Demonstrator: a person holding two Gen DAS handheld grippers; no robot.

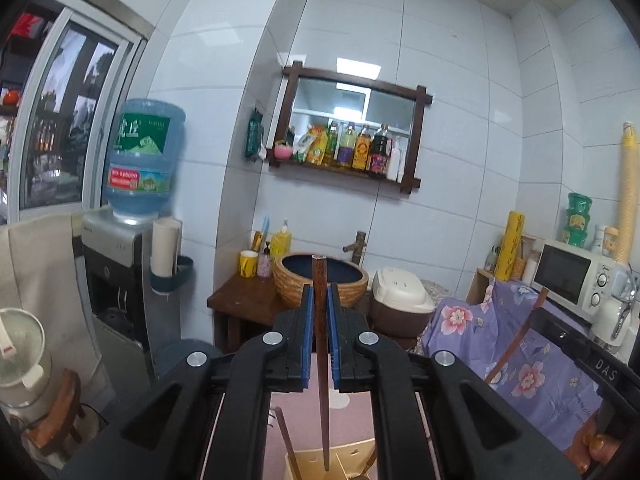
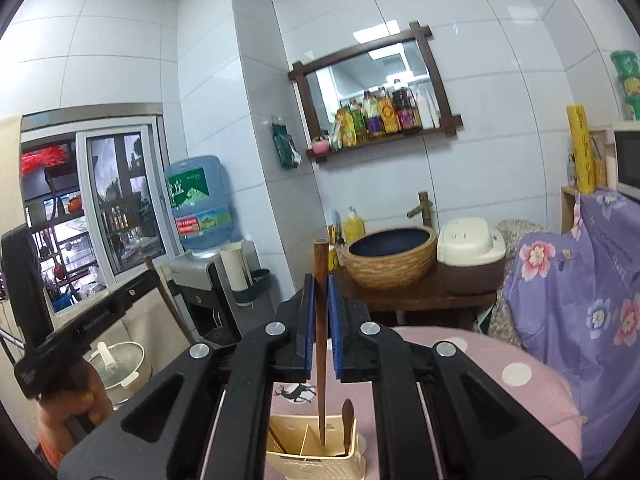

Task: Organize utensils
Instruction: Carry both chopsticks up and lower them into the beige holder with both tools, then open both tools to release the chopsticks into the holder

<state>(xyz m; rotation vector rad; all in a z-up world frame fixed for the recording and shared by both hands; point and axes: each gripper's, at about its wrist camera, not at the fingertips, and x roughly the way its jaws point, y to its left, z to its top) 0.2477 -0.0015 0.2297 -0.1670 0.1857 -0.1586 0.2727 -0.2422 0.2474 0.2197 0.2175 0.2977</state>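
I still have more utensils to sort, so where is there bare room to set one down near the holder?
The pink tablecloth is bare right of the cream holder, up to the purple floral cover. The holder is crowded: each tool holds a chopstick over it, and other handles stand inside.

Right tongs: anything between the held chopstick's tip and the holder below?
Nothing. In the right wrist view the chopstick held by the right tongs hangs tip down over the holder, with nothing between.
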